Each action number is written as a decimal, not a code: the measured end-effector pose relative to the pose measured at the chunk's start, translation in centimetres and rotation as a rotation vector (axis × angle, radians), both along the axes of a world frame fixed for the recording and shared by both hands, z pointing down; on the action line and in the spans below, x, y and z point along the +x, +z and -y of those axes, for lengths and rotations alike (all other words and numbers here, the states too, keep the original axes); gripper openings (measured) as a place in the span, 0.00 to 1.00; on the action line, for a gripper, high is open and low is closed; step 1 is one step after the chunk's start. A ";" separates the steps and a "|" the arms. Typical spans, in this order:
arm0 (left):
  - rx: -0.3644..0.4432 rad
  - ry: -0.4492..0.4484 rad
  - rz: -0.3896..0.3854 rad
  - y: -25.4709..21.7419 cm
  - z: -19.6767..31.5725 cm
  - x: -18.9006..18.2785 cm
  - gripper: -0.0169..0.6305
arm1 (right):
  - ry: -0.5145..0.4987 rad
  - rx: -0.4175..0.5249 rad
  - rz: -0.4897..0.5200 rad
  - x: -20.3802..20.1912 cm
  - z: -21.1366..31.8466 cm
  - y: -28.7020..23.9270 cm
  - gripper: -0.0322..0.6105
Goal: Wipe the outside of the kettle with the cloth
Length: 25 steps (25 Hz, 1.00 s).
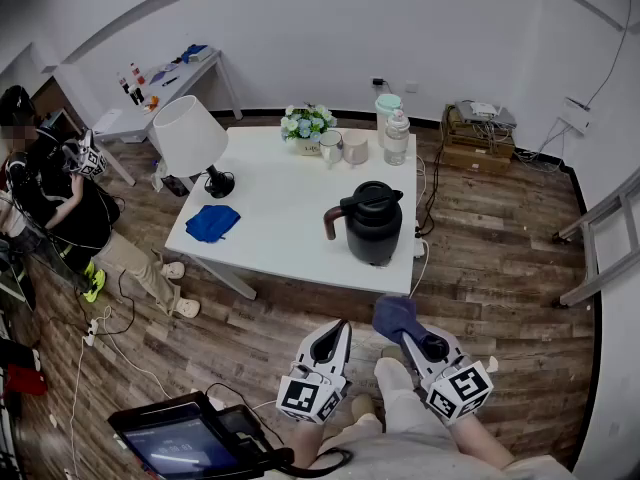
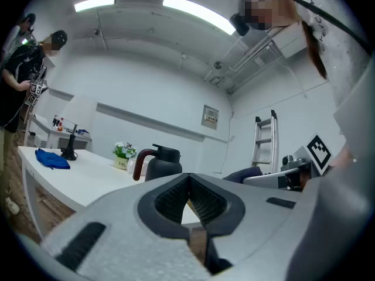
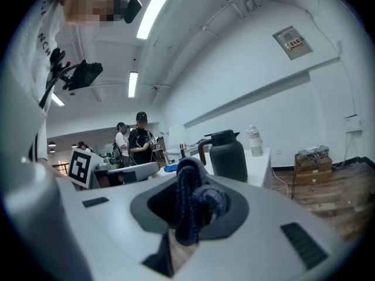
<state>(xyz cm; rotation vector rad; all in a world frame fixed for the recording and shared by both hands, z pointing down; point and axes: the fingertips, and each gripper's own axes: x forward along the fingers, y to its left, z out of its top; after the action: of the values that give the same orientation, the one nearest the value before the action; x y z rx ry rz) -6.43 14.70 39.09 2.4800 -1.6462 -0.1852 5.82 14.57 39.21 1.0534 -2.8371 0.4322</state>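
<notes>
Both grippers held low on the near side of the white table (image 1: 284, 236), over the wood floor (image 1: 500, 268), not reaching the tabletop

Right gripper (image 1: 408, 336): jaws clamped on a dark cloth (image 3: 188, 187). Its own view shows the fabric bunched between the pads, a fold standing up above them. From the head view the cloth juts out past the jaw tips toward the table's near edge

Left gripper (image 2: 188, 183): jaws brought together, ribbed pads meeting at the tips, nothing between them. It sits just left of the right gripper, the two close but apart

Kettle (image 1: 373, 223): black, upright, lid on, at the near right part of the table. Reddish-brown handle points left. Well apart from both grippers, untouched

Other things on the table: a blue cloth (image 1: 212, 222) lying crumpled near the left edge; a lamp (image 1: 190, 138) with a white shade at the far left corner; a small pot of flowers (image 1: 306, 123) at the far edge; a clear bottle (image 1: 397, 138) at the far right, beyond the kettle
</notes>
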 end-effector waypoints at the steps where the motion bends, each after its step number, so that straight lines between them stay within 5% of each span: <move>1: 0.006 0.001 0.007 0.1 0.8 -0.2 0.04 | -0.014 0.020 0.004 -0.4 0.8 -0.1 0.15; 13: 0.054 -0.047 0.036 -1.8 9.3 -2.3 0.04 | -0.197 0.264 0.073 -4.2 10.7 -5.7 0.15; 25: -0.007 -0.038 0.043 1.3 14.1 -1.4 0.04 | -0.127 0.090 0.084 -3.7 16.7 0.2 0.15</move>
<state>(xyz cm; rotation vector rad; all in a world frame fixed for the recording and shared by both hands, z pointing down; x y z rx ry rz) -7.81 0.62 40.37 2.4650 -1.7084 -0.1315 2.11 -2.11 39.41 0.8825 -3.0017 0.3491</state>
